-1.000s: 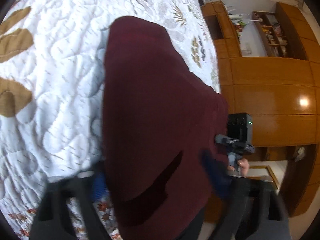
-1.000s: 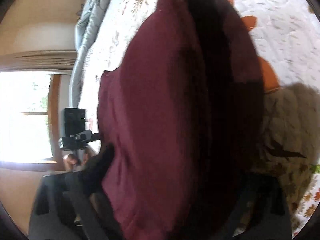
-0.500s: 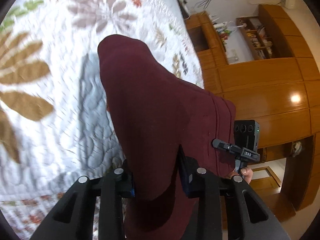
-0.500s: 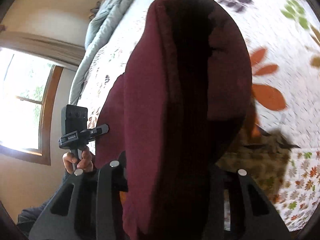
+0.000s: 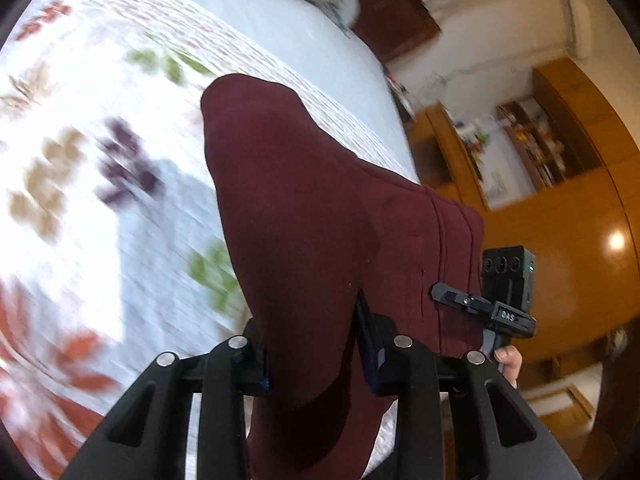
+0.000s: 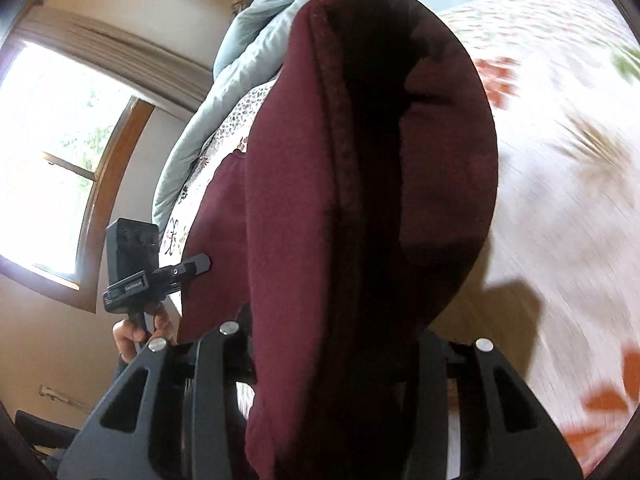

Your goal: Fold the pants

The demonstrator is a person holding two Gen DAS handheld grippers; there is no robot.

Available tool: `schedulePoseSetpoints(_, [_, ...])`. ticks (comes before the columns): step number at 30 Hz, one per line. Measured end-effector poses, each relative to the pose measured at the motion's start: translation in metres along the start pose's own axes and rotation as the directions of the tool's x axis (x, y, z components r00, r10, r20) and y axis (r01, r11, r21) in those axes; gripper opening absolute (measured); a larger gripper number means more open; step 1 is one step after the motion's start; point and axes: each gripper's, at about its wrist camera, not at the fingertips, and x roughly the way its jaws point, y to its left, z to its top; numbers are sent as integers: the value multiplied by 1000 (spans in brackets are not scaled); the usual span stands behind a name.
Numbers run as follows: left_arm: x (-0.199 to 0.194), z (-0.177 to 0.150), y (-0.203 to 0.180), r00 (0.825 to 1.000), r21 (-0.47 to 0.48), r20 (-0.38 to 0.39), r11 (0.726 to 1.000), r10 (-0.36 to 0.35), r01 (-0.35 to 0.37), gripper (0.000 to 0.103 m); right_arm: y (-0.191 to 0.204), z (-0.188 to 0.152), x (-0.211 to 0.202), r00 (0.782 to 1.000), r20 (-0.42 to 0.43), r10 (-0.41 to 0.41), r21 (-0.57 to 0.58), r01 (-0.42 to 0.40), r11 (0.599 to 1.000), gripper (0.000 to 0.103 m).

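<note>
Left wrist view: the left gripper (image 5: 312, 344) is clamped on the maroon pants (image 5: 320, 216), lifted above the floral quilt (image 5: 80, 168); the right gripper (image 6: 332, 340) likewise pinches a bunched edge. A slipping layer, given the thick uneven bunching, could spoil the fold. Lettering on the opposite gripper reads roughly "DAS"; otherwise illegible.

My left gripper (image 5: 312, 344) clamps a fold of the maroon pants (image 5: 320, 216), lifted above the floral quilt (image 5: 100, 200). My right gripper (image 5: 452, 296) grips the waistband edge at right. Wooden cabinets (image 5: 580, 240) stand beyond the bed.
</note>
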Motion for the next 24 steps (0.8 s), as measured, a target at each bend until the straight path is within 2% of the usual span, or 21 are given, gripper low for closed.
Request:
schedulePoseSetpoints(2, [-14, 18, 26, 1000, -42, 19, 999, 24, -23, 32, 7, 25, 27, 1000, -28, 0, -12, 0, 1000, 39])
schedulePoseSetpoints(6, [-18, 38, 77, 998, -119, 5, 991, 63, -62, 32, 10, 43, 69, 997, -75, 6, -3, -6, 1000, 39])
schedulePoseSetpoints(9, [-2, 35, 115, 995, -164, -45, 981, 94, -100, 34, -14, 42, 100, 994, -107, -11, 46, 16, 999, 41])
schedulePoseSetpoints(11, [5, 30, 128, 996, -176, -52, 981, 71, -79, 38, -44, 32, 108, 994, -113, 0, 125, 14, 992, 44])
schedulePoseSetpoints(14, [3, 23, 131, 998, -169, -54, 985, 39, -48, 46, -71, 23, 101, 992, -102, 80, 204, -58, 977, 56])
schedulePoseSetpoints(16, [0, 23, 125, 997, -164, -53, 984, 57, -65, 60, -72, 32, 100, 992, -90, 92, 231, -69, 971, 69])
schedulePoseSetpoints(18, [-25, 26, 123, 987, -152, 3, 976, 158, -155, 67, -75, 33, 75, 998, -50, 43, 221, -31, 975, 70])
schedulePoseSetpoints(19, [-42, 28, 119, 972, -146, 51, 965, 229, -220, 69, -87, 38, 55, 1000, -18, 22, 227, -18, 974, 66])
schedulePoseSetpoints(20, [-54, 29, 113, 957, -143, 105, 957, 269, -253, 69, -88, 46, 29, 998, 50, -42, 227, 30, 973, 63])
schedulePoseSetpoints(21, [-69, 29, 105, 941, -131, 179, 954, 289, -268, 69, -77, 55, 30, 994, 86, -69, 212, 50, 976, 56])
schedulePoseSetpoints(22, [-78, 27, 98, 932, -117, 226, 958, 282, -261, 69, -66, 65, 17, 990, 132, -45, 182, 20, 983, 54])
schedulePoseSetpoints(23, [-87, 22, 85, 929, -88, 287, 972, 234, -218, 69, -61, 67, 7, 988, 151, -7, 165, -18, 986, 51])
schedulePoseSetpoints(24, [-89, 17, 74, 936, -57, 311, 986, 167, -157, 69, -47, 77, 6, 986, 163, 34, 139, -57, 989, 49])
